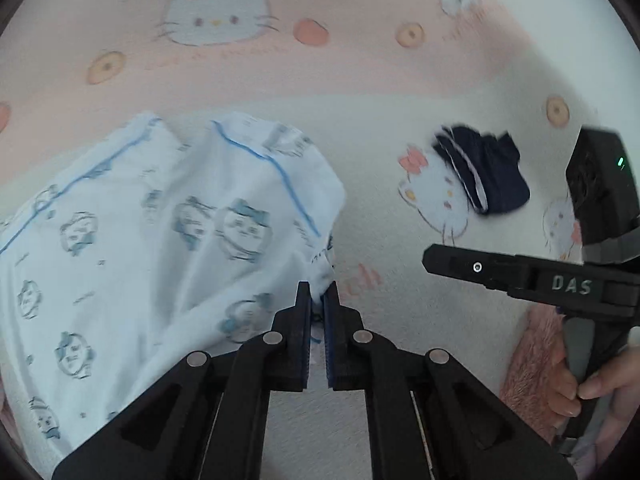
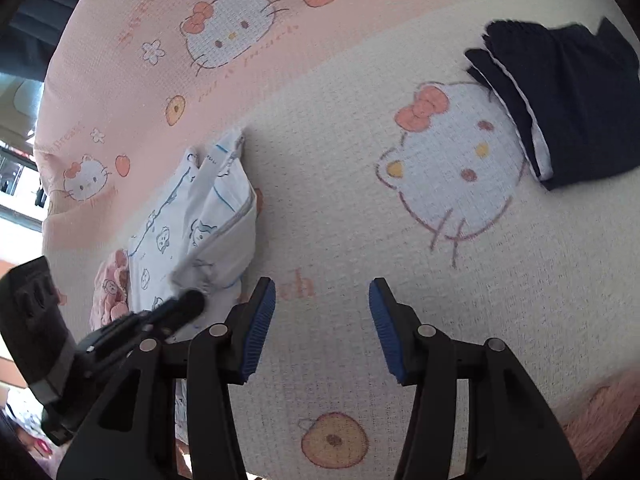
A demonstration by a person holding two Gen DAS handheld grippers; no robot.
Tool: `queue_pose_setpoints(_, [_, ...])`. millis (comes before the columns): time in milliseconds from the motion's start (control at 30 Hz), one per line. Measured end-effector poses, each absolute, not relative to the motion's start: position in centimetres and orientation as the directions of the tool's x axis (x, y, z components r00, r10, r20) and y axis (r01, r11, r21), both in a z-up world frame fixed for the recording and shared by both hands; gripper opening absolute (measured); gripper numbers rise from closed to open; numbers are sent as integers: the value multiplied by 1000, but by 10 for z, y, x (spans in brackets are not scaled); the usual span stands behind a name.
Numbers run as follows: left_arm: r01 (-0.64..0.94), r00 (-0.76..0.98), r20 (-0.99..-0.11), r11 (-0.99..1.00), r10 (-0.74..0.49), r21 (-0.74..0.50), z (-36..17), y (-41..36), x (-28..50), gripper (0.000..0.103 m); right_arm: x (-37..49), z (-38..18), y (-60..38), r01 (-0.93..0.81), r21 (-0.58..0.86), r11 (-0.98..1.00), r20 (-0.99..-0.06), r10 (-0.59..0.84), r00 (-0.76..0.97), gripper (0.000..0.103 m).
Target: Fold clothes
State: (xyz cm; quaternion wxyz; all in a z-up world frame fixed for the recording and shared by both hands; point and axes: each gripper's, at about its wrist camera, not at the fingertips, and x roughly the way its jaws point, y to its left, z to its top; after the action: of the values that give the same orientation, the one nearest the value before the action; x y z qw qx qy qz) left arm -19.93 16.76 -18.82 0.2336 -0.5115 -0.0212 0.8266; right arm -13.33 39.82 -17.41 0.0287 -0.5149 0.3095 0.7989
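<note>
The left tool (image 1: 318,300) is pinching a corner of the white cotton garment printed with blue cartoon figures and blue piping (image 1: 160,232), its blue-padded jaws closed tight on the cloth. The garment is lying bunched on the pink-and-cream bed cover with cat-face prints (image 1: 360,80), to the left of that tool. The right tool (image 2: 322,292) is hanging over bare cover with its jaws standing apart, gripping nothing. A folded navy blue garment with white trim (image 2: 572,96) is lying well apart, farther along the cover.

Black tool (image 2: 322,292), blue ribbed pads (image 2: 262,320), "DAS" lettering.
</note>
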Motion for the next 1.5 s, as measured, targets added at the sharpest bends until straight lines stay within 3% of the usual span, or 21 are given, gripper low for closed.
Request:
queue_pose_setpoints(200, [-185,-470,-802,-929,370,-321,-144,41,-220,6,-196,-149,351,-218,414,-884,-842,-282,-460,52])
queue_pose_setpoints(400, [-67,-443,-852,-958,279,-279,-176,-40,-248,6,-255,-144,284,-91,372,-924,-846,-297,-442,52])
queue_pose_setpoints(533, [-33,-446,-859,-964,252,-265,-190,-67,-254,6,-285,-147,250,-24,320,-947,-858,-279,-432,52])
queue_pose_setpoints(700, [-57,-399,-866,-951,301,-305,-206,-84,-268,6,-328,-156,213,92,269,-959,-862,-282,-420,52])
queue_pose_setpoints(767, [-77,-388,-870,-951,305,-299,-212,-83,-275,6,-343,-161,195,159,240,-958,-866,-285,-412,58])
queue_pose_setpoints(900, [-69,-370,-868,-941,331,-330,-220,-83,-283,6,-373,-185,179,196,233,-952,-888,-291,-356,60])
queue_pose_setpoints(967, [-60,-366,-866,-937,341,-344,-224,-85,-285,6,-373,-191,174,239,282,-929,-877,-351,-328,48])
queue_pose_setpoints(1000, [-55,-364,-865,-935,346,-351,-226,-86,-286,6,-371,-192,170,265,282,-922,-874,-361,-325,25])
queue_pose_setpoints(1033, [-54,-363,-864,-934,348,-354,-227,-86,-285,6,-369,-193,168,278,256,-926,-881,-342,-327,15])
queue_pose_setpoints(1233, [-62,-366,-860,-931,356,-359,-226,-88,-280,6,-361,-196,191,217,207,-954,-902,-272,-334,16])
queue_pose_setpoints(1400, [-47,-366,-866,-937,340,-347,-231,-88,-283,6,-361,-194,224,129,315,-940,-882,-340,-326,25])
queue_pose_setpoints(1467, [-49,-365,-867,-938,338,-344,-232,-86,-285,6,-362,-187,222,153,320,-935,-874,-354,-334,29])
queue_pose_setpoints(1500, [-50,-366,-868,-938,336,-342,-232,-86,-286,6,-362,-184,215,200,320,-926,-872,-371,-320,39])
